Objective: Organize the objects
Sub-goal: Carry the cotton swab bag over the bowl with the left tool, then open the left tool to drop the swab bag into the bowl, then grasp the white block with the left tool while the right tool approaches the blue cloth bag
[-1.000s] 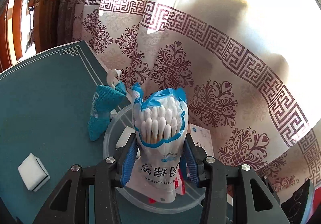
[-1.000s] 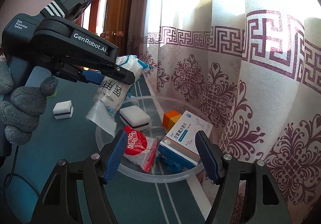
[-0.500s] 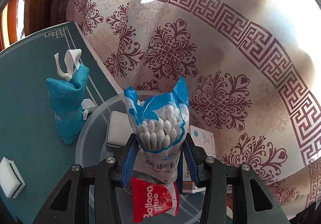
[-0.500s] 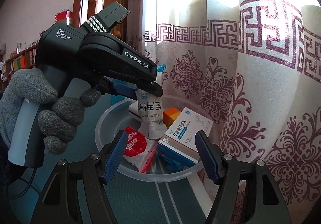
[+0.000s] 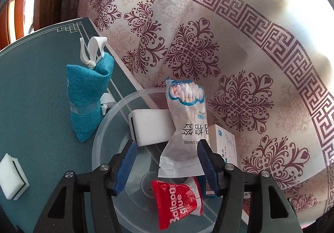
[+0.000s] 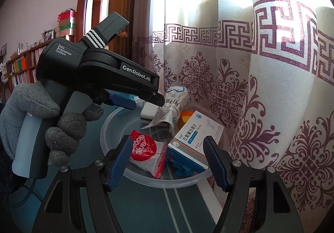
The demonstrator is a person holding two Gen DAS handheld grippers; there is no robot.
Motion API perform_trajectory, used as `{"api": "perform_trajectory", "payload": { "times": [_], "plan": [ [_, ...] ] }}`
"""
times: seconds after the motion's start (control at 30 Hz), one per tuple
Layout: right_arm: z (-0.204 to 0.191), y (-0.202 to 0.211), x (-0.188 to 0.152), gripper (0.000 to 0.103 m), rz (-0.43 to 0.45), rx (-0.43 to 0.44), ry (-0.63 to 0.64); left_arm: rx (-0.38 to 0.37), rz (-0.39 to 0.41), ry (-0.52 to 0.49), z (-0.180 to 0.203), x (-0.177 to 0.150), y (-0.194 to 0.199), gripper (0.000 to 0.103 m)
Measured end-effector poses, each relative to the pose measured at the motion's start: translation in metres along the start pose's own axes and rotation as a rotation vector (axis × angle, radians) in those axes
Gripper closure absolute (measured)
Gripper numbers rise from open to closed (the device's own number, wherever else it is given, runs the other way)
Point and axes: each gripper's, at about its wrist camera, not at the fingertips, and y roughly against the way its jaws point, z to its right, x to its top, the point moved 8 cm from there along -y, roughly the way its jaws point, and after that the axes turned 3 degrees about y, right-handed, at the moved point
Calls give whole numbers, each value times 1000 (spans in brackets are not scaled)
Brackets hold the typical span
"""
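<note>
From my left wrist, my left gripper [image 5: 167,165] has just been opening; its jaws now stand spread and the cotton swab bag [image 5: 186,126] sits between them, no pad pressing it. The bag leans inside the clear round bin [image 5: 100,141], its lower edge over the red balloon glue packet [image 5: 177,201] and its top end toward the curtain. A white sponge [image 5: 150,126] and a white medicine box [image 5: 224,145] lie in the bin too. Outside it on the teal table [image 5: 31,87], a blue fabric pouch [image 5: 87,97] stands just beside the bin's rim and a second white sponge [image 5: 12,176] lies well apart, near the left edge

From my right wrist, my right gripper [image 6: 168,162] hangs spread and empty in front of the bin, gripping nothing. My gloved left hand [image 6: 41,120] holds the other tool over the bin, the swab bag beneath its tip. An orange block [image 6: 185,116] shows behind the box

I judge the swab bag delivered; the pouch and the loose sponge look like what is left to bring in
</note>
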Motion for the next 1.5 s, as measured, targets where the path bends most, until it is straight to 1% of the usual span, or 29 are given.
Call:
{"api": "perform_trajectory", "payload": {
  "times": [0.2, 0.33, 0.43, 0.5, 0.57, 0.73, 0.87, 1.03, 1.2, 1.4, 1.5],
  "plan": [
    [-2, 2, 0, 32, 2, 0, 5, 31, -4, -6, -7, -4, -3, 40],
    [-4, 1, -2, 32, -5, 1, 6, 57, 13, -17, -14, -7, 3, 39],
    [-5, -1, -4, 32, -9, 3, 10, 84, 36, -19, -20, -9, 11, 33],
    [-6, -2, -4, 32, -10, 6, 11, 89, 47, -23, -23, -11, 16, 32],
    [-7, -3, -4, 32, -13, 8, 13, 120, 67, -27, -27, -13, 23, 23],
    [-14, -3, -4, 32, -16, 16, 27, 132, 110, -27, -36, -14, 43, 19],
    [-22, -2, -4, 32, -19, 27, 37, 161, 149, -31, -46, -16, 62, 15],
    [-36, 0, -1, 32, -20, 48, 54, 201, 184, -7, -70, -22, 88, 10],
    [-54, -1, 1, 31, -30, 89, 68, 242, 213, 52, -106, -28, 113, 9],
    [-75, -5, 5, 31, -42, 136, 87, 281, 234, 119, -141, -34, 129, 9],
    [-78, -10, 10, 31, -62, 164, 59, 297, 235, 134, -154, -38, 133, 9]
  ]
}}
